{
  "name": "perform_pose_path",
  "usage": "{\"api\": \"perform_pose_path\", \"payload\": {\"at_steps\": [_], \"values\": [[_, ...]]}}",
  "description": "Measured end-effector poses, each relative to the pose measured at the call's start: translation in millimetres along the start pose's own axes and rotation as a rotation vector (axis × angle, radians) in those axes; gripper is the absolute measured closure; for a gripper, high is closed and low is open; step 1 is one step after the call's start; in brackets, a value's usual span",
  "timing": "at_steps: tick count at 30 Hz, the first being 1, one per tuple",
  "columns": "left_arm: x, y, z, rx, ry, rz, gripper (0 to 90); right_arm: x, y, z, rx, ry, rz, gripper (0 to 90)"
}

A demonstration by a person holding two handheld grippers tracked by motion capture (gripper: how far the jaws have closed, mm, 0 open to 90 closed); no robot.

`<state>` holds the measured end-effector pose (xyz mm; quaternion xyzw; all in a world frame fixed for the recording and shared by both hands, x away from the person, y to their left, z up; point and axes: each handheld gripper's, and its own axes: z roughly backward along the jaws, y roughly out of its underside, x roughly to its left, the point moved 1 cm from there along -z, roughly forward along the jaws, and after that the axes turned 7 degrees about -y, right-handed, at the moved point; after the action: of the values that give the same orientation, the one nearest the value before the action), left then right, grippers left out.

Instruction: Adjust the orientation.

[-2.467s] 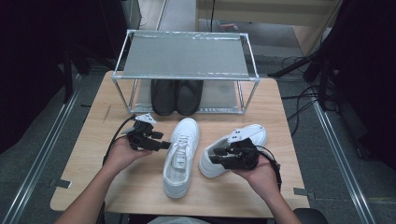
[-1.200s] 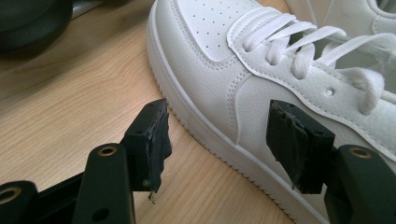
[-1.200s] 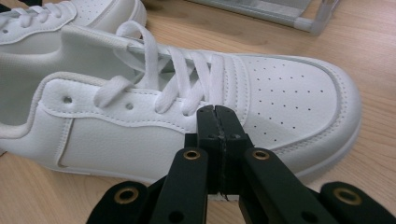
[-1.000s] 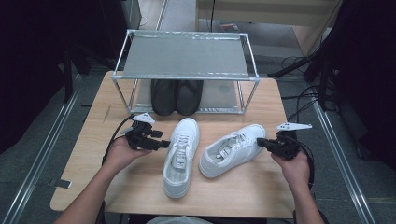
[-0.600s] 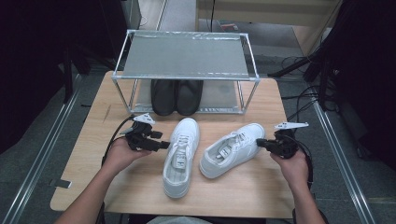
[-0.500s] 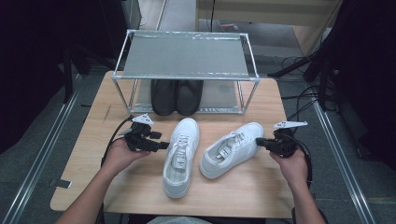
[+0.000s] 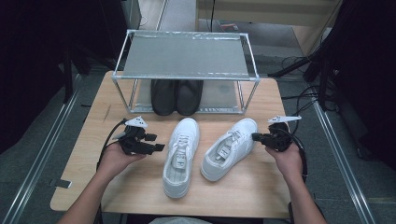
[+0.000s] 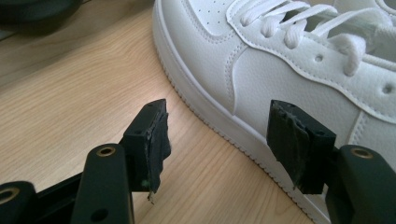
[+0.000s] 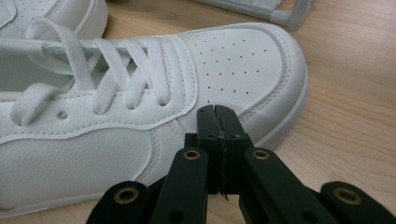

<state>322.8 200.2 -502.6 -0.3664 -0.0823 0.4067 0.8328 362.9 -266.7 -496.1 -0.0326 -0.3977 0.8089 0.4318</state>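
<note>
Two white sneakers lie on the wooden table (image 7: 88, 154). The left sneaker (image 7: 180, 156) points straight away from me; the right sneaker (image 7: 229, 148) is angled, toe to the far right. My left gripper (image 7: 158, 147) hovers just left of the left sneaker (image 8: 280, 79) with its jaws open and nothing between them. My right gripper (image 7: 254, 136) is shut, its tips close against the side of the right sneaker (image 9: 140, 107) near the toe, holding nothing. A pair of black shoes (image 7: 176, 95) sits under the metal shelf (image 7: 187, 56).
The metal-framed shelf stands at the table's far middle, its legs (image 9: 280, 14) just beyond the right sneaker's toe. Bare wood lies at the table's front and left. Cables (image 7: 303, 100) trail off the right edge.
The right hand has drawn back from the middle of the right sneaker to beside its toe. Over the last second both hands hold almost still.
</note>
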Motion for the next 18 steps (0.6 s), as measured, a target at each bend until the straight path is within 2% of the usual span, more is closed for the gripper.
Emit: {"api": "perform_pose_path", "payload": {"at_steps": [18], "values": [[2.7,16.5,12.8,-0.002,-0.031,0.034,38.8,3.1,-18.0,-18.4,0.011,-0.005,0.041,90.0]]}}
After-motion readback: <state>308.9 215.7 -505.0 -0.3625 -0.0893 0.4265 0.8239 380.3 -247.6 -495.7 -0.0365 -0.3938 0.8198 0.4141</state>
